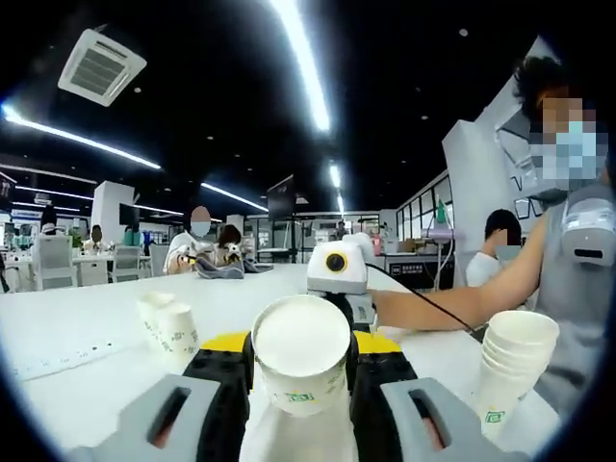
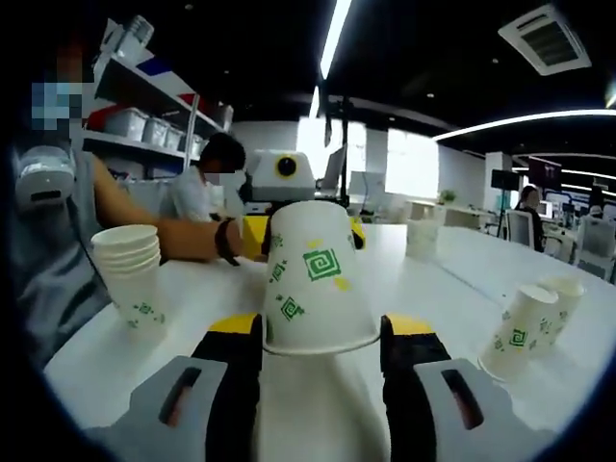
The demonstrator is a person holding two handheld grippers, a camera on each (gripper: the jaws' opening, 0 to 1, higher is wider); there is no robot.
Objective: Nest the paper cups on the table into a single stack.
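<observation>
In the left gripper view the left gripper (image 1: 301, 385) has its fingers clamped on a paper cup (image 1: 301, 351), held with its open mouth toward the camera, probably so it can be slipped over or onto another cup. A nested stack of cups (image 1: 513, 371) stands on the white tabletop (image 1: 87, 332) to the right, just beside a seated person's forearm, and a tipped pair of cups (image 1: 169, 330) lies to the left, well apart from the stack. The cup's base is hidden behind its own rim, and the lower fingers are cut off by the frame. In the right gripper view the right gripper (image 2: 320, 380) grips the same paper cup (image 2: 316, 279) by its wide rim, bottom pointing away, so both grippers seem to be sharing it for a handover or a turn. The stack (image 2: 132, 274) sits left, the fallen pair (image 2: 534, 327) right, and one more small cup (image 2: 422, 239) farther back. How many cups the stack holds is hard to tell.
</observation>
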